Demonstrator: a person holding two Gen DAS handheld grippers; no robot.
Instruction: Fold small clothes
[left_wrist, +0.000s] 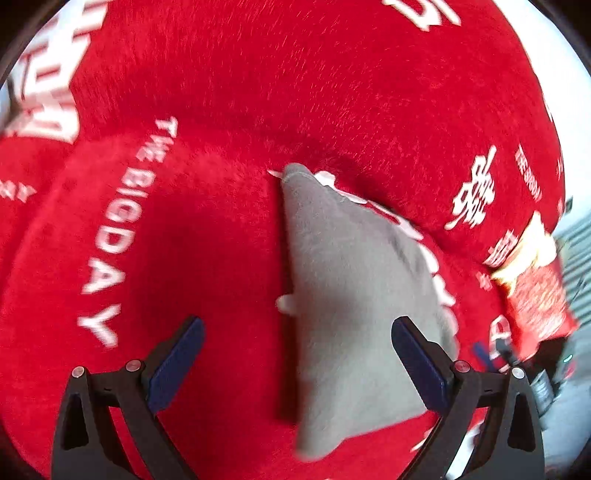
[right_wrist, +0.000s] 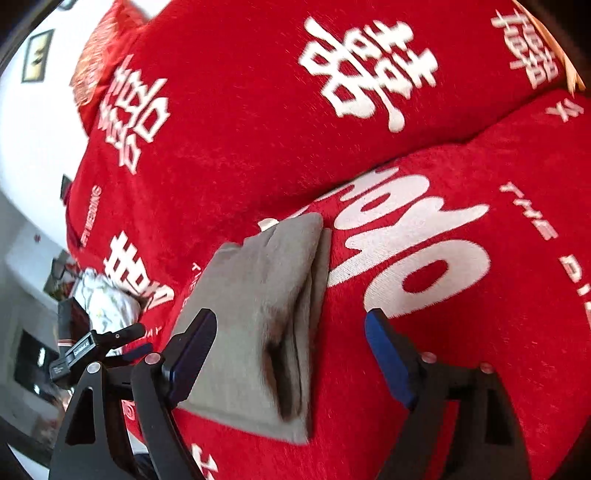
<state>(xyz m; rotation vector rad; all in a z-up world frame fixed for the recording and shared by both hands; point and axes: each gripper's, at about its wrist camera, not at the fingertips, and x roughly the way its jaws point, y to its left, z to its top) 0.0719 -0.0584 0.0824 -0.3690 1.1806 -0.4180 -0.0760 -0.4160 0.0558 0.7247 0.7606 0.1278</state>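
A small grey garment (left_wrist: 351, 295) lies folded flat on a red plush blanket (left_wrist: 221, 92) with white lettering. In the left wrist view my left gripper (left_wrist: 297, 332) is open and empty, its blue pads hovering over the near part of the cloth. In the right wrist view the same grey garment (right_wrist: 266, 302) shows layered folded edges along its right side. My right gripper (right_wrist: 291, 328) is open and empty, straddling the cloth's near end, left pad over the cloth, right pad over the red blanket (right_wrist: 461, 332).
A red snack bag (left_wrist: 535, 288) lies at the blanket's right edge in the left wrist view. The left gripper's body (right_wrist: 92, 350) and a white patterned cloth (right_wrist: 107, 306) show at the left in the right wrist view. Room furniture lies beyond.
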